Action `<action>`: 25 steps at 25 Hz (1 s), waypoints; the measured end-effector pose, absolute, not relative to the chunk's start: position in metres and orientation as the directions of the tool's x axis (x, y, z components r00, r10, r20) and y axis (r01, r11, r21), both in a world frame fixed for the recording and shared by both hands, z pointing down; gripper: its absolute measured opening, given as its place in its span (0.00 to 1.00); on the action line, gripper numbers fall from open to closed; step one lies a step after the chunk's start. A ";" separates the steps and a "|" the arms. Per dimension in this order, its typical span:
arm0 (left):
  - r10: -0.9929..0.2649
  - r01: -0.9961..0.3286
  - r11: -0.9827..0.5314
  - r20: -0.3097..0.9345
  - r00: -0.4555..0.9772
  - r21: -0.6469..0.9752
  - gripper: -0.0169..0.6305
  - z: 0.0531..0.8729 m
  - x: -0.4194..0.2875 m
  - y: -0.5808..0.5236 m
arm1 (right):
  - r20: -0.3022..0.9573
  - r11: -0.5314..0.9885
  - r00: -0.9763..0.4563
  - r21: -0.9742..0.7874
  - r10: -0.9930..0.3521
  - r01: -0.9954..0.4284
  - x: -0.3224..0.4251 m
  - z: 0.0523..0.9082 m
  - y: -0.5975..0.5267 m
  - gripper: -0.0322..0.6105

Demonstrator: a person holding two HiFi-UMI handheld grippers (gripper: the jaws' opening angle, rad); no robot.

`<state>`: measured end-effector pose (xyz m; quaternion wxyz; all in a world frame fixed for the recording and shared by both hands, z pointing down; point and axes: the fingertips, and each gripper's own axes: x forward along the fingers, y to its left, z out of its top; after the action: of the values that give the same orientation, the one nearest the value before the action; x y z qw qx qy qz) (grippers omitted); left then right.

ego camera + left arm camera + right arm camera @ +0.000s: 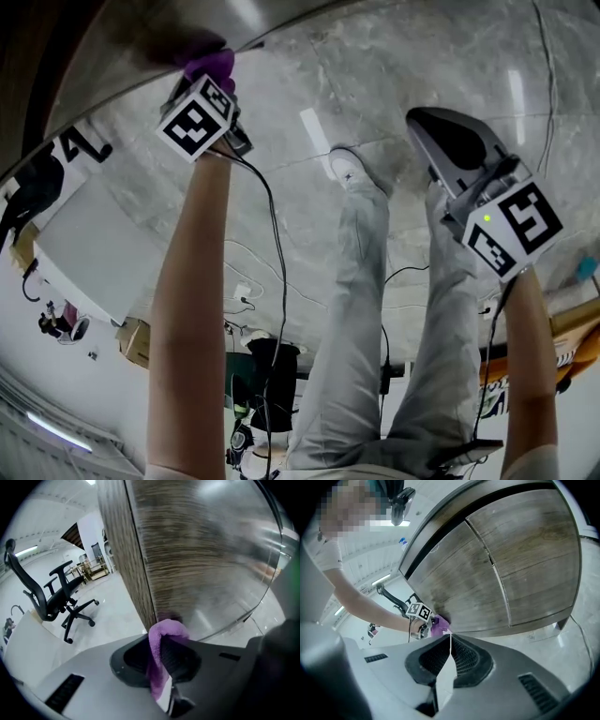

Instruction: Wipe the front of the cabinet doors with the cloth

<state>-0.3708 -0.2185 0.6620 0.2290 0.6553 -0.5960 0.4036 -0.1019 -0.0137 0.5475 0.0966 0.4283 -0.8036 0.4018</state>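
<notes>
Two grippers are seen in the head view, one at each end of the person's outstretched arms. The left gripper (208,82) is held at about 11 o'clock, and its jaws are closed on a purple cloth (212,64). In the left gripper view the cloth (164,632) is seen pinched between the jaws, and its bunched top is pressed against the wooden front of the cabinet (201,550), close to the cabinet's corner. In the right gripper view the cloth (439,624) is placed at about 8 o'clock, low on the left door (454,578) and near its bottom edge. The right gripper (450,654) is held well apart from the cabinet, over the pale floor (356,84). Its jaws are brought together and nothing is held between them. In the head view it is found at about 2 o'clock. A black office chair (56,597) is seen on the floor at 9 o'clock in the left gripper view.
</notes>
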 end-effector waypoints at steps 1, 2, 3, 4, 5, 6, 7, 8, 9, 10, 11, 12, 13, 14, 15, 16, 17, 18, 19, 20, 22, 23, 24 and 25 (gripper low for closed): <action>-0.602 -0.967 -0.172 0.797 -0.046 -0.186 0.10 0.659 -0.372 -0.217 | 0.501 0.312 -0.616 -0.563 -0.608 -0.765 -0.099 0.547 -0.013 0.09; -0.605 -0.968 -0.165 0.795 -0.053 -0.190 0.10 0.657 -0.371 -0.215 | 0.502 0.311 -0.616 -0.563 -0.607 -0.765 -0.094 0.546 -0.011 0.09; -0.604 -0.966 -0.167 0.795 -0.056 -0.195 0.10 0.656 -0.368 -0.211 | 0.503 0.309 -0.616 -0.564 -0.606 -0.766 -0.090 0.545 -0.010 0.09; -0.601 -0.964 -0.176 0.797 -0.055 -0.200 0.10 0.656 -0.363 -0.206 | 0.505 0.308 -0.615 -0.565 -0.605 -0.766 -0.085 0.544 -0.008 0.09; -0.596 -0.961 -0.190 0.802 -0.052 -0.203 0.10 0.657 -0.356 -0.200 | 0.505 0.308 -0.616 -0.565 -0.604 -0.765 -0.080 0.543 -0.007 0.09; -0.589 -0.957 -0.206 0.807 -0.046 -0.205 0.10 0.658 -0.347 -0.194 | 0.505 0.309 -0.618 -0.566 -0.603 -0.764 -0.075 0.542 -0.006 0.09; -0.581 -0.953 -0.223 0.813 -0.038 -0.205 0.10 0.661 -0.336 -0.188 | 0.504 0.311 -0.620 -0.567 -0.601 -0.762 -0.070 0.540 -0.004 0.09; -0.573 -0.949 -0.242 0.819 -0.029 -0.202 0.10 0.664 -0.323 -0.181 | 0.502 0.313 -0.623 -0.570 -0.600 -0.760 -0.065 0.538 -0.002 0.09; -0.565 -0.945 -0.261 0.825 -0.018 -0.199 0.10 0.668 -0.308 -0.174 | 0.499 0.316 -0.627 -0.572 -0.598 -0.757 -0.059 0.536 0.001 0.09; -0.558 -0.941 -0.278 0.830 -0.006 -0.193 0.10 0.672 -0.291 -0.168 | 0.498 0.319 -0.631 -0.574 -0.596 -0.754 -0.051 0.534 0.004 0.09; -0.552 -0.938 -0.294 0.834 0.008 -0.185 0.10 0.676 -0.273 -0.164 | 0.497 0.321 -0.633 -0.575 -0.593 -0.752 -0.043 0.533 0.007 0.09; -0.546 -0.934 -0.312 0.837 0.025 -0.175 0.10 0.680 -0.253 -0.160 | 0.497 0.322 -0.635 -0.576 -0.592 -0.751 -0.034 0.533 0.011 0.09; -0.542 -0.929 -0.333 0.839 0.046 -0.164 0.10 0.683 -0.232 -0.158 | 0.499 0.320 -0.633 -0.575 -0.592 -0.752 -0.025 0.533 0.014 0.09; -0.536 -0.921 -0.358 0.841 0.067 -0.154 0.10 0.686 -0.211 -0.157 | 0.502 0.315 -0.630 -0.575 -0.593 -0.755 -0.015 0.533 0.017 0.09; -0.530 -0.912 -0.384 0.843 0.089 -0.145 0.10 0.689 -0.190 -0.156 | 0.507 0.306 -0.623 -0.574 -0.596 -0.759 -0.003 0.534 0.021 0.09; -0.524 -0.901 -0.411 0.844 0.110 -0.138 0.10 0.691 -0.169 -0.156 | 0.512 0.292 -0.613 -0.574 -0.602 -0.765 0.009 0.536 0.024 0.09; -0.521 -0.890 -0.437 0.844 0.130 -0.133 0.10 0.693 -0.149 -0.157 | 0.517 0.274 -0.600 -0.573 -0.611 -0.773 0.021 0.539 0.027 0.09; -0.519 -0.877 -0.462 0.841 0.150 -0.129 0.10 0.695 -0.130 -0.158 | 0.521 0.251 -0.582 -0.572 -0.624 -0.781 0.034 0.542 0.031 0.09; -0.517 -0.865 -0.486 0.840 0.168 -0.127 0.10 0.698 -0.113 -0.159 | 0.526 0.225 -0.563 -0.572 -0.638 -0.789 0.046 0.545 0.035 0.09; -0.512 -0.853 -0.507 0.839 0.183 -0.124 0.10 0.701 -0.098 -0.161 | 0.530 0.198 -0.542 -0.572 -0.652 -0.796 0.058 0.548 0.038 0.09; -0.501 -0.834 -0.539 0.840 0.205 -0.118 0.10 0.709 -0.073 -0.164 | 0.537 0.148 -0.500 -0.567 -0.680 -0.810 0.078 0.552 0.045 0.09; -0.495 -0.827 -0.550 0.842 0.215 -0.113 0.10 0.714 -0.063 -0.166 | 0.540 0.124 -0.478 -0.564 -0.692 -0.816 0.086 0.554 0.047 0.09; -0.489 -0.821 -0.561 0.843 0.225 -0.106 0.10 0.718 -0.055 -0.169 | 0.544 0.100 -0.457 -0.561 -0.704 -0.822 0.093 0.555 0.049 0.09; -0.483 -0.814 -0.572 0.843 0.235 -0.101 0.10 0.723 -0.047 -0.172 | 0.547 0.076 -0.436 -0.559 -0.715 -0.826 0.097 0.557 0.051 0.09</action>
<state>-0.0472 -0.1718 0.7226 0.1836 0.7640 -0.4244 0.4500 0.0973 0.0514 0.5569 0.0648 0.5273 -0.7306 0.4290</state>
